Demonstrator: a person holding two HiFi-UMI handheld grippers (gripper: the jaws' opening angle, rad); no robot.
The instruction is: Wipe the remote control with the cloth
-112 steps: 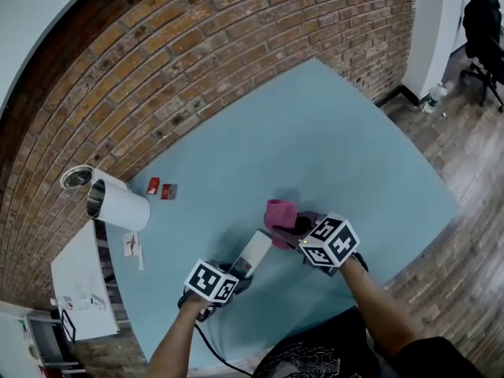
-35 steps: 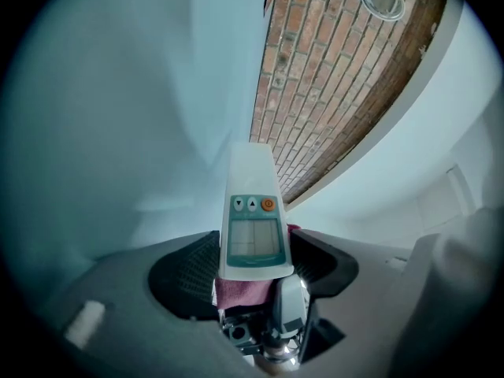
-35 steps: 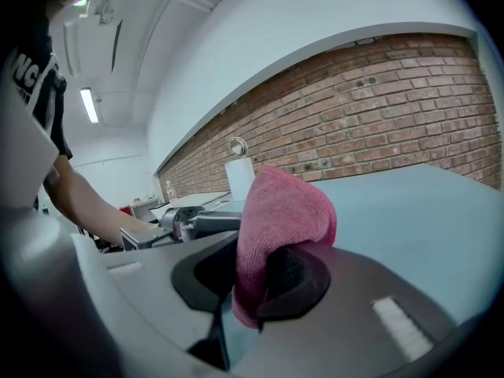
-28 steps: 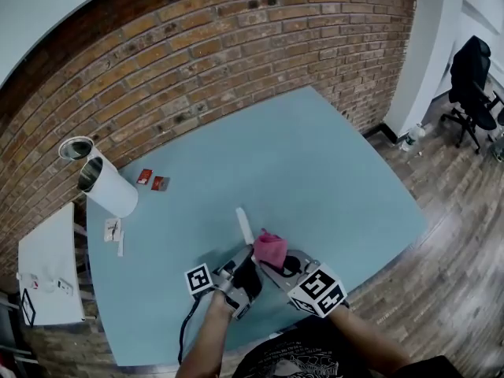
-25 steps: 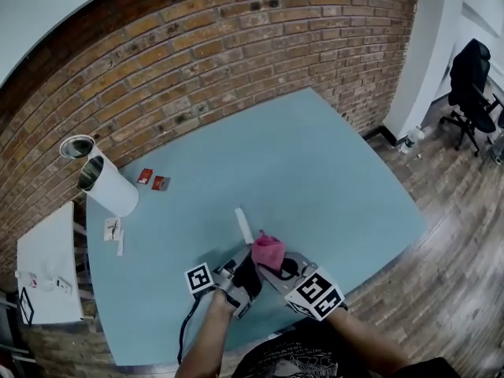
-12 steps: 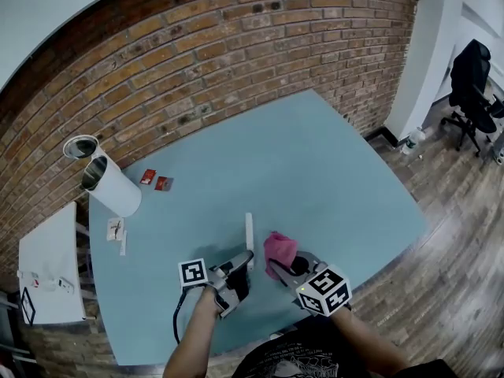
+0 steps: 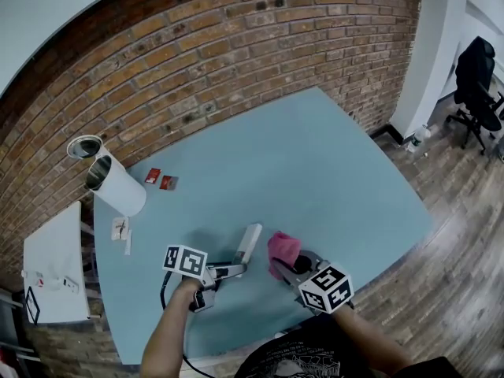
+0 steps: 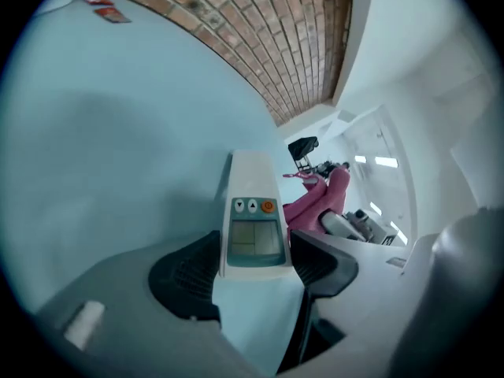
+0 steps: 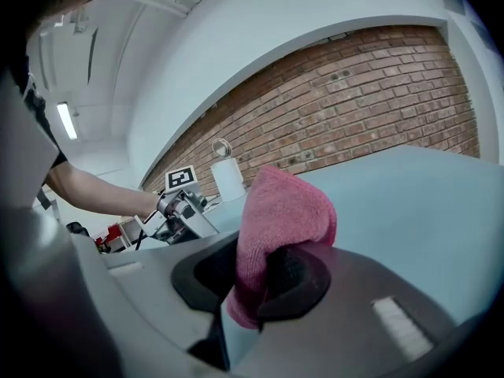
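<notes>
**Q:** So, what has changed in the last second?

**A:** Cloth (image 7: 282, 247) and remote (image 7: 250, 241) have parted. A second ago the pink cloth lay against the remote, with both grippers close together. Since then the left gripper (image 7: 233, 269) has swung out to its own side and rolled. The remote, edge-on before, now turns a broader face upward. A narrow strip of table (image 7: 331, 164) shows between remote and cloth.

**Q:** Meaning for the wipe?

**A:** Contact is broken, so nothing is being wiped at this instant. Judged: a pause between strokes, with the remote turned to offer a fresh face. The cloth must come back onto it before the task goes on.

**Q:** State of the tools?

**A:** Left gripper: jaws wide but clamped on the remote's sides, pads beside its display, buttons facing the left gripper view. Right gripper (image 7: 285, 268): jaws pinched on a fold of cloth, the rest bunched above the pads.

**Q:** Pose, and the remote's place?

**A:** The left forearm (image 7: 169, 333) enters from the bottom edge, and its gripper points right and up the head view, tipped toward the table. The right gripper points up-left, cloth leading. The remote juts from the left jaws over the near middle of the table, just left of the cloth. Whether its far end rests on the table cannot be told.
</notes>
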